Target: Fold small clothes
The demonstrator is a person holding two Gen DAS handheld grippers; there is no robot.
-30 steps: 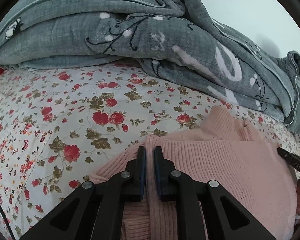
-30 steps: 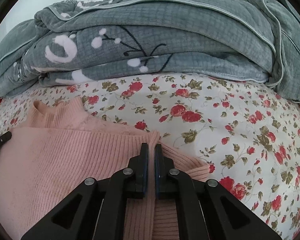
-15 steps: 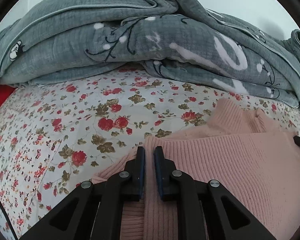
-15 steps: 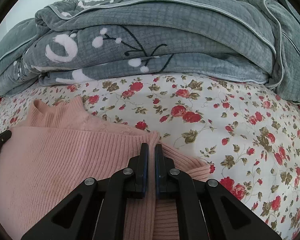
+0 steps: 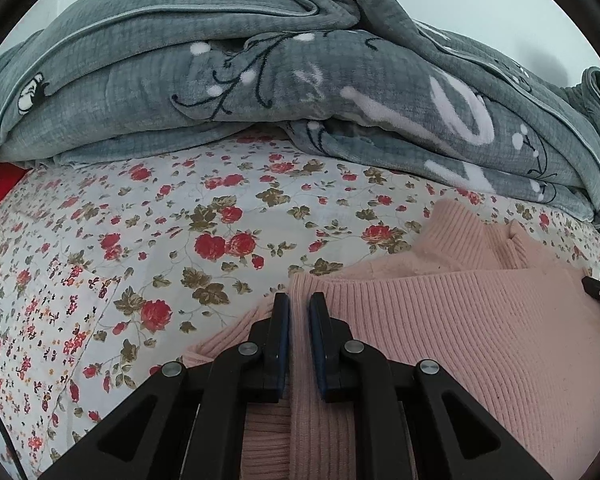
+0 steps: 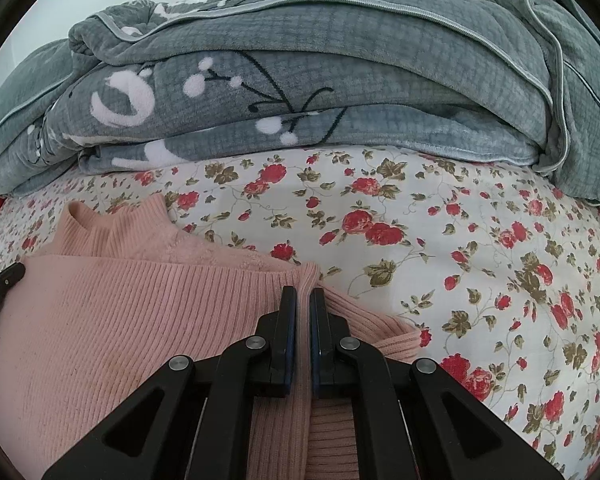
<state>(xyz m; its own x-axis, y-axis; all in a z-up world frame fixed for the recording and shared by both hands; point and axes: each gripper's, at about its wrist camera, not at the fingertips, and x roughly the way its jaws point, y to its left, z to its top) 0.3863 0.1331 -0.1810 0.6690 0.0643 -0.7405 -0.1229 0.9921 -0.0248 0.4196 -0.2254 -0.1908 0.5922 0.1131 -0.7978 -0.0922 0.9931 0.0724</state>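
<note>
Mid-fold — left gripper (image 5: pixel 299 312) and right gripper (image 6: pixel 302 306) each pinch the pink sweater's (image 6: pixel 132 320) folded edge; next, likely carry it toward 12 o'clock.

Soft even daylight, sharp focus, strong fisheye bending and dark corners.

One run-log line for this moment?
fold underway | left gripper shut on pink sweater fold | right gripper shut on fold's other corner | on floral sheet
</note>
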